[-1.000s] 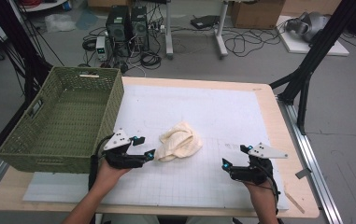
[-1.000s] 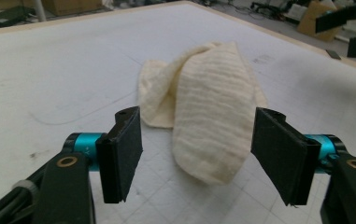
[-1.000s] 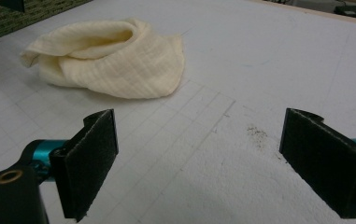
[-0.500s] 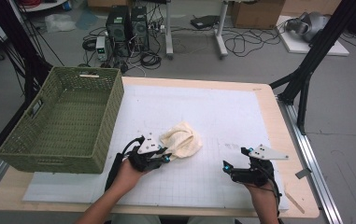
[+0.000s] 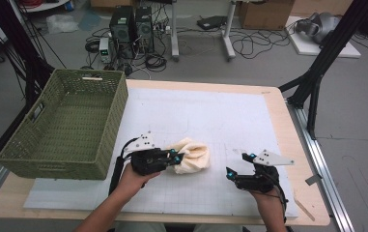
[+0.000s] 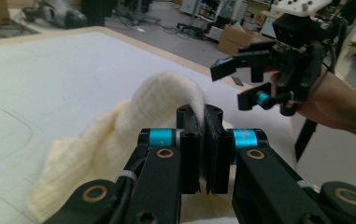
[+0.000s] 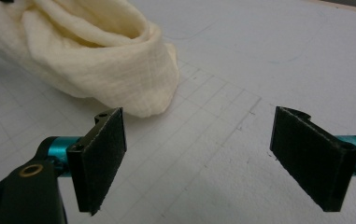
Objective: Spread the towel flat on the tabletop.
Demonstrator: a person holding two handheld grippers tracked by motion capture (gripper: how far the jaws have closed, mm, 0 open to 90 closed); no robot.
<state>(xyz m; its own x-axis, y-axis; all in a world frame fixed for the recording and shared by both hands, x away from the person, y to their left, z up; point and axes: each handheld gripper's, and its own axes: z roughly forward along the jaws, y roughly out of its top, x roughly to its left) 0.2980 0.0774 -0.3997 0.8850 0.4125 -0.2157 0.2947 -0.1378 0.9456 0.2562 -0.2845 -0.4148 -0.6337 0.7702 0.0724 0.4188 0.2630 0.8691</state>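
A crumpled cream cloth (image 5: pixel 193 153) lies on the white grid mat near the table's front. My left gripper (image 5: pixel 176 157) is at the cloth's left side, and its jaws have just closed on it. In the left gripper view a fold of the cloth (image 6: pixel 157 100) is pinched between the left gripper's (image 6: pixel 202 112) black pads and pulled up a little. My right gripper (image 5: pixel 236 163) rests to the right of the cloth and apart from it, open. Its jaws have just been closing slightly, with nothing between them. In the right gripper view the cloth (image 7: pixel 96 60) lies ahead and left of the right gripper (image 7: pixel 199 154).
A green woven basket (image 5: pixel 51 166) stands at the table's left side, close to my left forearm. The white mat (image 5: pixel 220 116) covers most of the wooden table (image 5: pixel 297 145). Cables, computer cases and black stand legs are on the floor beyond.
My left gripper has moved right from beside the basket to the cloth and shut on its left edge. The right hand has stayed in place.
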